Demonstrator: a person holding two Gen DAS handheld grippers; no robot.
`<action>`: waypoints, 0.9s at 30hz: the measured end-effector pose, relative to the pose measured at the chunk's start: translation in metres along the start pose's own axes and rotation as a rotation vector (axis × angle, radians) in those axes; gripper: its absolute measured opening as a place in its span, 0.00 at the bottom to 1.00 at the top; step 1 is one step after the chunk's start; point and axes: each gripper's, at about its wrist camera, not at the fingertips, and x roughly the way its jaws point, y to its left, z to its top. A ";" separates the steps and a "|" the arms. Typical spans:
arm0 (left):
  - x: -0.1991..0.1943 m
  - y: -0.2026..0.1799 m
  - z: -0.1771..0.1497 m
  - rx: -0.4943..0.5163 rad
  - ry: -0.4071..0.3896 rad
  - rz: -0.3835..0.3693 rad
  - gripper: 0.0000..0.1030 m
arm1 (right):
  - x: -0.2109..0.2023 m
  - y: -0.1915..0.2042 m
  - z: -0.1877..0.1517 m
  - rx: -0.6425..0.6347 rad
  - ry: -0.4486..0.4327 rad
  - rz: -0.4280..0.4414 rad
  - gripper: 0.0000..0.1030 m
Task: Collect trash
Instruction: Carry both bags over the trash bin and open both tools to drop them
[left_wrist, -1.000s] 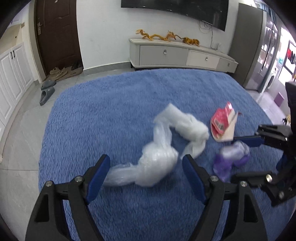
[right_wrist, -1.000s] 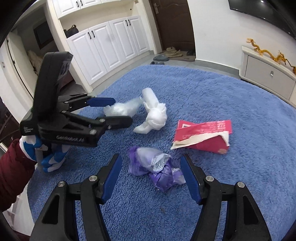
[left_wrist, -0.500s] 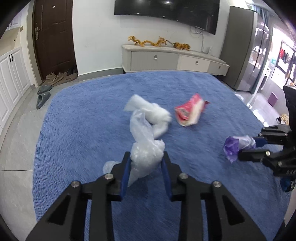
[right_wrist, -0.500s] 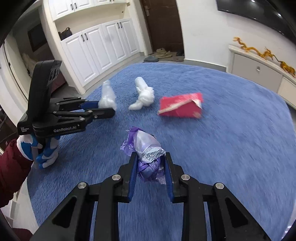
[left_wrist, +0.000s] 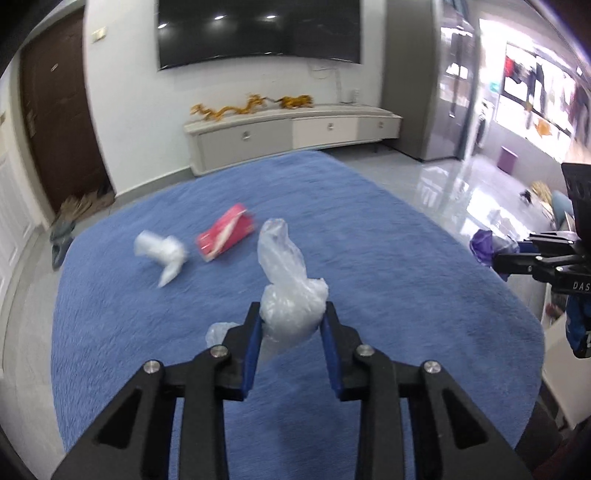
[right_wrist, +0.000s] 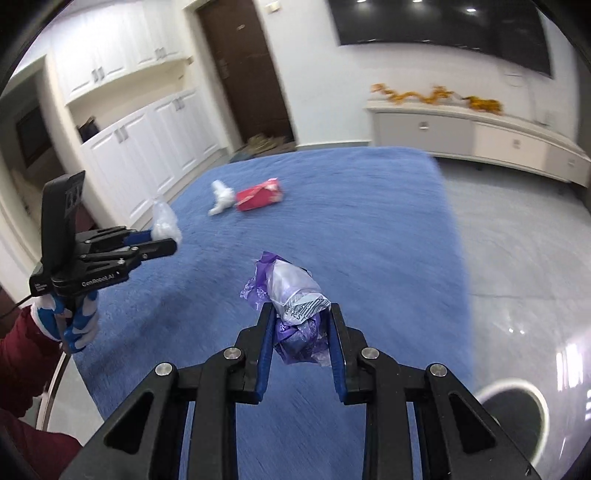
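Since a second ago both grippers had closed on trash and lifted it off the rug: the clear plastic bag that lay between the spread left fingers then was now off the floor, and the purple wad had gone from the rug into the right gripper. The left gripper pinched the clear plastic bag between its blue pads, the bag's crumpled body squeezed at the tips and a twisted tail sticking up above them, a small bit hanging out to the left of the left finger. The right gripper pinched the purple bag, a wad of purple film with a clear and white printed wrapper on top, bulging above the fingertips. Both loads hung over the blue rug. Still lying on the rug, well apart from both grippers, were a white knotted bag and a red packet, just beside each other; contact between them could not be told through the blur. In the right wrist view the left gripper showed at the left edge, held by a hand in a blue-and-white glove with a dark red sleeve. A round dark object with a white rim sat on the grey floor at lower right, too blurred to identify.
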 end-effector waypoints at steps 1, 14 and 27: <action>0.001 -0.010 0.005 0.015 -0.003 -0.009 0.28 | -0.010 -0.008 -0.005 0.018 -0.009 -0.018 0.26; 0.076 -0.220 0.075 0.214 0.088 -0.363 0.30 | -0.110 -0.169 -0.111 0.460 -0.051 -0.355 0.27; 0.159 -0.362 0.087 0.325 0.259 -0.540 0.59 | -0.091 -0.263 -0.171 0.650 0.023 -0.427 0.40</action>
